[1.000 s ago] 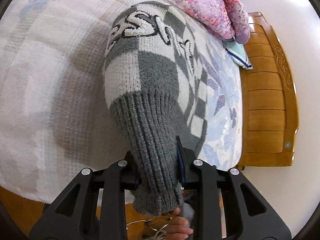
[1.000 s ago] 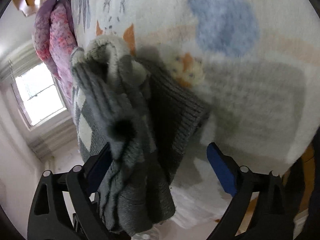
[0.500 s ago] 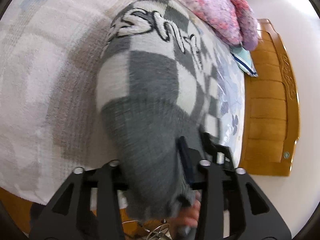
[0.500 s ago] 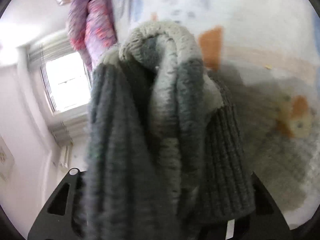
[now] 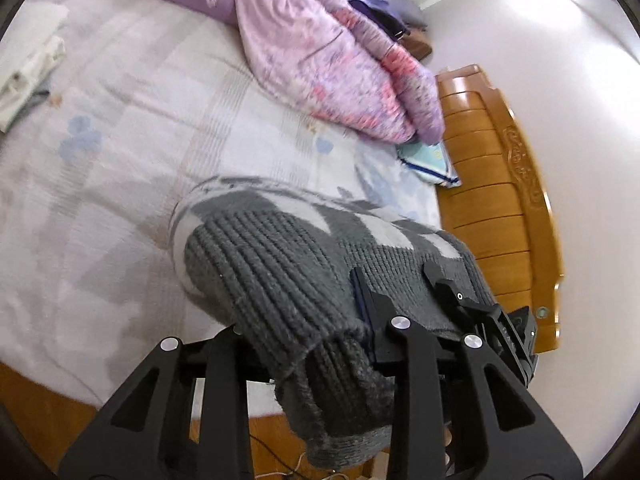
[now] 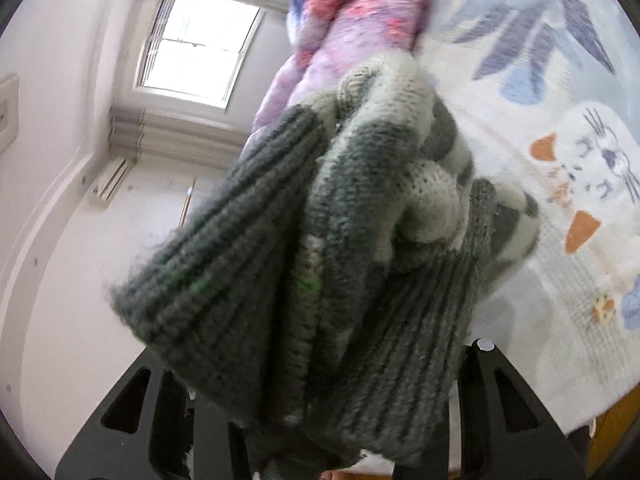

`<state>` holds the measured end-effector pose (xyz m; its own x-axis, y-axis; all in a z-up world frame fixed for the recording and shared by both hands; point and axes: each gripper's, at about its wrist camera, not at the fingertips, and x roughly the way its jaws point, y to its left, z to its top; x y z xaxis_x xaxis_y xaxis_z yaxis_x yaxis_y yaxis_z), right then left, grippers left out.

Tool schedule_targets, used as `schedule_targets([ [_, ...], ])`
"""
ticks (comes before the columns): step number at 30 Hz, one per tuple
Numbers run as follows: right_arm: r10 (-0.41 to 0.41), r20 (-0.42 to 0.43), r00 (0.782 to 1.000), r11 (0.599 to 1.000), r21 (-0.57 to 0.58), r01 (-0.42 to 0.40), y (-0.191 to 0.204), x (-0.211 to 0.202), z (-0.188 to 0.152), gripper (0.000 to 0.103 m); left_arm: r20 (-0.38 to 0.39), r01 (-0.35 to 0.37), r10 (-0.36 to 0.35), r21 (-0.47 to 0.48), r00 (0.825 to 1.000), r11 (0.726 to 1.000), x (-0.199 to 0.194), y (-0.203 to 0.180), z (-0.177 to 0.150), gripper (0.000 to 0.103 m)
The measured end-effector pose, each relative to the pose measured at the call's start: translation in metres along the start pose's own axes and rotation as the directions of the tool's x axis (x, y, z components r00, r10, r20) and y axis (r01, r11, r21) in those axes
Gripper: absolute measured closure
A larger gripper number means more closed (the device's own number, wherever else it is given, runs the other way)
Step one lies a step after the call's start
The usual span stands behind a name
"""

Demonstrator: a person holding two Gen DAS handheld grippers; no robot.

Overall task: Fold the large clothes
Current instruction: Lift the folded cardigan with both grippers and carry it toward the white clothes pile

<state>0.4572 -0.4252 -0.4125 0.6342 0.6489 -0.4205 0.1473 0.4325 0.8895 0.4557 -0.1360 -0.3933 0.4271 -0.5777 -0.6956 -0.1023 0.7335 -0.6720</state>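
A grey and white checked knit sweater (image 5: 288, 264) is held up over the bed. My left gripper (image 5: 320, 344) is shut on its grey ribbed hem, which droops over the jaws. In the right wrist view the bunched sweater (image 6: 360, 240) fills the middle; my right gripper (image 6: 340, 412) is shut on its ribbed edge, fingertips hidden by the knit. The right gripper's black body (image 5: 492, 320) shows in the left wrist view at the sweater's right edge.
The bed (image 5: 120, 140) carries a pale patterned sheet. A pink and purple quilt (image 5: 340, 68) lies bunched at the far side. A wooden headboard (image 5: 500, 200) stands at right, with a small pillow (image 5: 428, 160) beside it. Folded pale cloth (image 5: 24, 68) lies far left. A window (image 6: 196, 48) shows left.
Both grippers have lifted and carried the sweater's hem forward over the bed. The right gripper closed on the bunched knit. The logo side is no longer visible.
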Motion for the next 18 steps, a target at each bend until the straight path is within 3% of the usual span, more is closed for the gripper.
schedule_targets([
  [8, 0.069, -0.127, 0.989, 0.995, -0.066, -0.077, 0.100, 0.038, -0.049, 0.067, 0.084, -0.042, 0.043, -0.016, 0.996, 0.999, -0.118, 0.017, 0.021, 0.074],
  [13, 0.079, -0.210, 0.974, 0.987, -0.119, -0.105, 0.154, 0.092, -0.084, 0.067, 0.140, -0.051, 0.056, -0.037, 0.989, 0.998, -0.183, 0.067, 0.040, 0.074],
  [18, 0.084, -0.212, 0.974, 0.980, -0.159, -0.119, 0.220, 0.172, -0.130, 0.067, 0.172, -0.034, 0.041, -0.046, 0.984, 0.998, -0.243, 0.135, 0.087, 0.074],
])
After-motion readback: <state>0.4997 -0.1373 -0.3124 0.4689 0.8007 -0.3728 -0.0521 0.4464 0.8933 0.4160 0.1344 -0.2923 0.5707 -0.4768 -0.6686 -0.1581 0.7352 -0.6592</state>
